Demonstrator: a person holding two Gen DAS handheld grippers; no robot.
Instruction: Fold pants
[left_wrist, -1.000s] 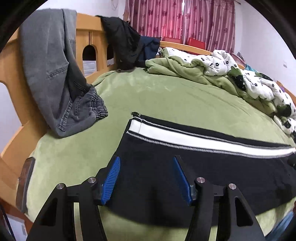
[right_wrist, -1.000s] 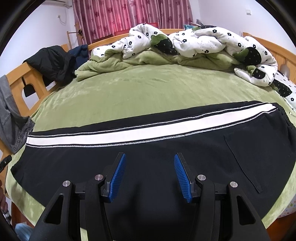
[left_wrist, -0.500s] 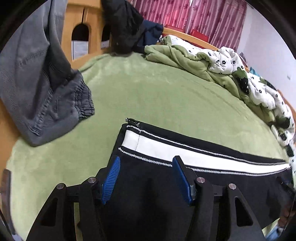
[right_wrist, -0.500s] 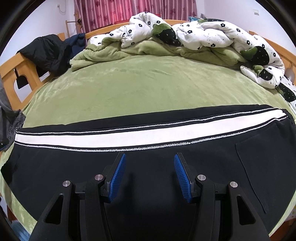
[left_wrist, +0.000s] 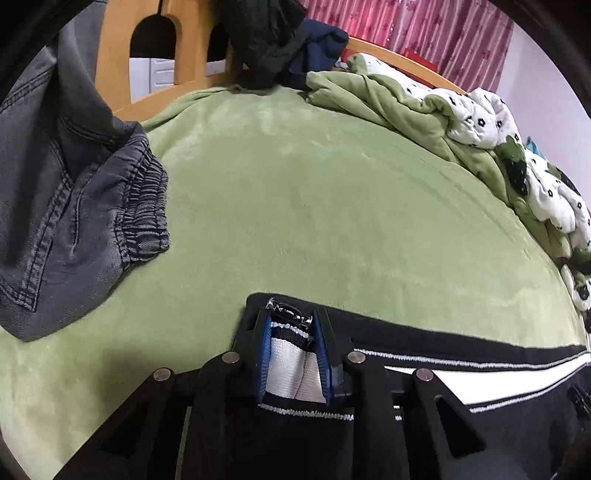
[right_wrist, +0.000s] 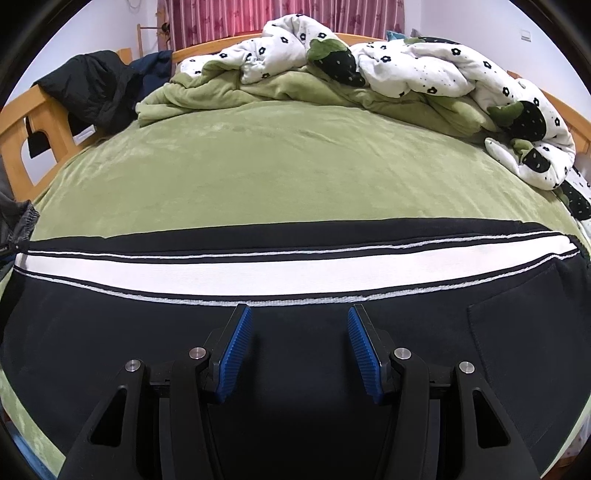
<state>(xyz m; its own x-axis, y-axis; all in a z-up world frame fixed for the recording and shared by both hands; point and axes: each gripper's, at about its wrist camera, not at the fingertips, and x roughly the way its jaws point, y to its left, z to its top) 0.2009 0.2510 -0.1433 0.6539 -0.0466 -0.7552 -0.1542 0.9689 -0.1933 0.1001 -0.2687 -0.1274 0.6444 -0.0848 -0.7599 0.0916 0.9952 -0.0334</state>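
Gripping: the left claw (left_wrist: 293, 354) has just been closing, and its blue pads (left_wrist: 263, 360) now pinch the hem end of the pants (right_wrist: 295, 369) between them, with bunched white stripe fabric and a small metal zipper pull showing in the gap.
Right claw (right_wrist: 300, 349): jaws stand apart over the black cloth; nothing is between the pads, and whether the tips touch the fabric cannot be told.
Pants, place: laid flat on the green bed cover (right_wrist: 277, 177), along the near edge of the bed, close to both cameras.
Pants, long axis: runs side to side across both views, parallel to the near bed edge.
Pants, direction: the leg end lies at the left, in the left claw; the end with the pocket seam (right_wrist: 476, 332) lies at the right, in the right wrist view.
Stripe (right_wrist: 258, 273): a broad white band edged with thin white stitching lines runs the length of the garment, on the far side of the black panel.
Grey jeans (left_wrist: 74, 184): hang over the wooden bed frame (left_wrist: 114, 55) at the left; their elastic cuff rests on the cover, well apart from the pants.
Dark jacket (right_wrist: 99, 92): draped over the frame at the far left corner.
Quilt (right_wrist: 424, 70): white with black flowers, heaped with a green blanket along the far side of the bed.
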